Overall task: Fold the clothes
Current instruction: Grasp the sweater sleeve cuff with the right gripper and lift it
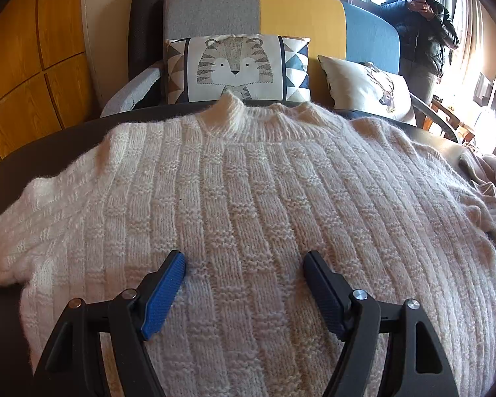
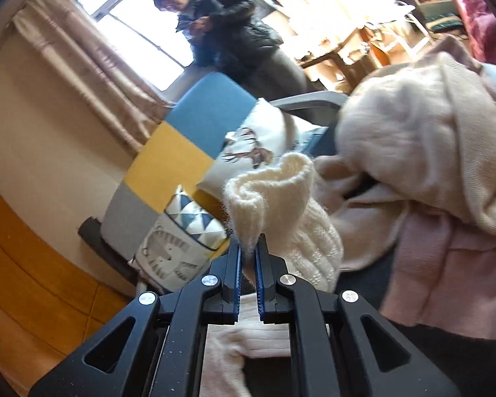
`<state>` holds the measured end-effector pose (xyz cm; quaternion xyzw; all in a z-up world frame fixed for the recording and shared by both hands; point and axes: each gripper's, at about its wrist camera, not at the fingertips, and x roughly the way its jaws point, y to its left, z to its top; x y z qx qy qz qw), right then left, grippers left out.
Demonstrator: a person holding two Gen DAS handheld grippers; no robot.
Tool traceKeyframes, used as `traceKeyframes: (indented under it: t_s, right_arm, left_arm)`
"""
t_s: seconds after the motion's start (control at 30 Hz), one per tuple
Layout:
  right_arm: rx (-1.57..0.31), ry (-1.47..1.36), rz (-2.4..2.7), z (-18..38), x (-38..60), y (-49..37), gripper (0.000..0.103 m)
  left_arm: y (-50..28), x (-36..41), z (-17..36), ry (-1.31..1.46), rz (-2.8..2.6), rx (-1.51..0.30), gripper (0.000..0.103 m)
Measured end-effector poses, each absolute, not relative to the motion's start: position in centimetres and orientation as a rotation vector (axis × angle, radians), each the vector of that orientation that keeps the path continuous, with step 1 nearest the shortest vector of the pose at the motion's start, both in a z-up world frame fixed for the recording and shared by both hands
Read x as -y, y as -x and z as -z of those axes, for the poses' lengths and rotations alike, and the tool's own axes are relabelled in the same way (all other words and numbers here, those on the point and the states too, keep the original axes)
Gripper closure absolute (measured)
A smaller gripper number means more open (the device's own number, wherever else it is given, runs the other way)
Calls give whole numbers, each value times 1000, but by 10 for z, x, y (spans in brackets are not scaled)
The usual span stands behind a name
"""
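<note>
A cream ribbed knit sweater [image 1: 248, 198] lies spread flat on a dark table [image 1: 43, 162], collar toward the sofa. My left gripper [image 1: 244, 261] is open and empty, hovering low over the sweater's middle. My right gripper [image 2: 248, 248] is shut on the sweater's sleeve cuff [image 2: 268, 192], which is lifted and bunched above the fingertips. The rest of that sleeve hangs down between the gripper arms.
A pile of pink and cream garments [image 2: 430, 165] lies to the right, also seen at the table's right edge [image 1: 486, 175]. Behind the table is a grey, yellow and blue sofa [image 1: 301, 10] with a tiger pillow [image 1: 238, 66] and a deer pillow [image 1: 370, 86]. A person [image 1: 423, 29] stands by the window.
</note>
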<state>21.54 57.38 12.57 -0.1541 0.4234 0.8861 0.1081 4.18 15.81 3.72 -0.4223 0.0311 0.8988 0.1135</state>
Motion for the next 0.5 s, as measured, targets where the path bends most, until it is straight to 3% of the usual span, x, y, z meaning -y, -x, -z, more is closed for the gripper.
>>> traceKeyframes:
  t_s: [0.23, 0.5]
  right_arm:
    - [-1102, 638, -2924, -169, -443, -109, 95]
    - [-1003, 1035, -3086, -137, -312, -27, 95]
  left_arm:
    - [-42, -154, -37, 1229, -2628, -52, 27]
    - [-42, -147, -37, 1208, -2611, 16, 26]
